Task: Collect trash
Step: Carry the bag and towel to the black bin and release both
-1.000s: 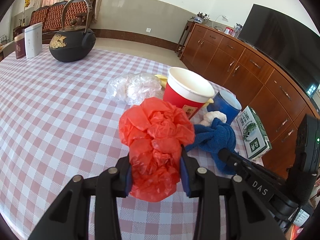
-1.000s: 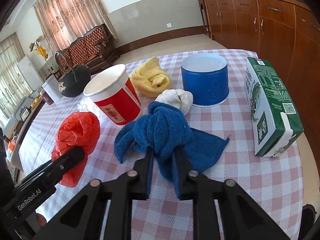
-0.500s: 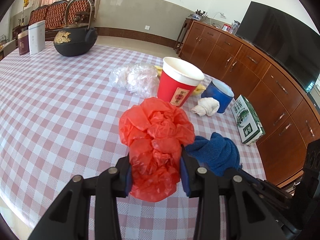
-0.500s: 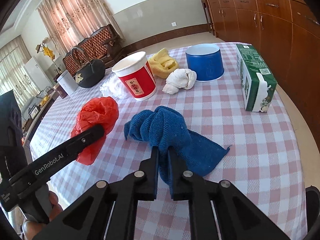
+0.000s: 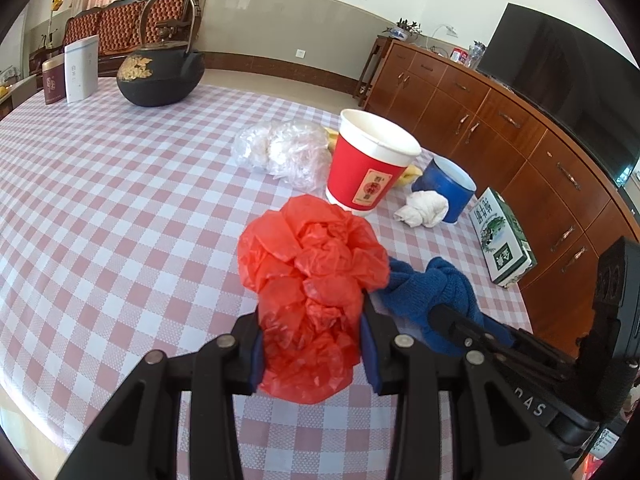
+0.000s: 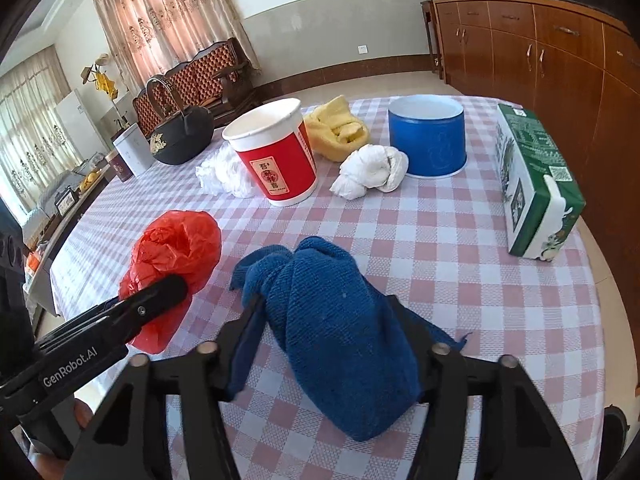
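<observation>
Red bag, blue cloth near the surface's (image 6: 460,240) edge.
Left tool (image 5: 310,344) clenches crumpled red bag (image 5: 312,300), bunched upright; right tool (image 6: 332,344) released, straddling lumpy blue cloth (image 6: 332,332), long axis near-to-far.

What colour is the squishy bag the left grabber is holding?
Red. The plastic bag shows best in the left wrist view, pinched in the left gripper.

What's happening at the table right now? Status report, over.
Left gripper shut on red plastic bag. Right gripper open, blue cloth lying between its jaws. Red paper cup and white wad stand ahead, apart from both.
</observation>
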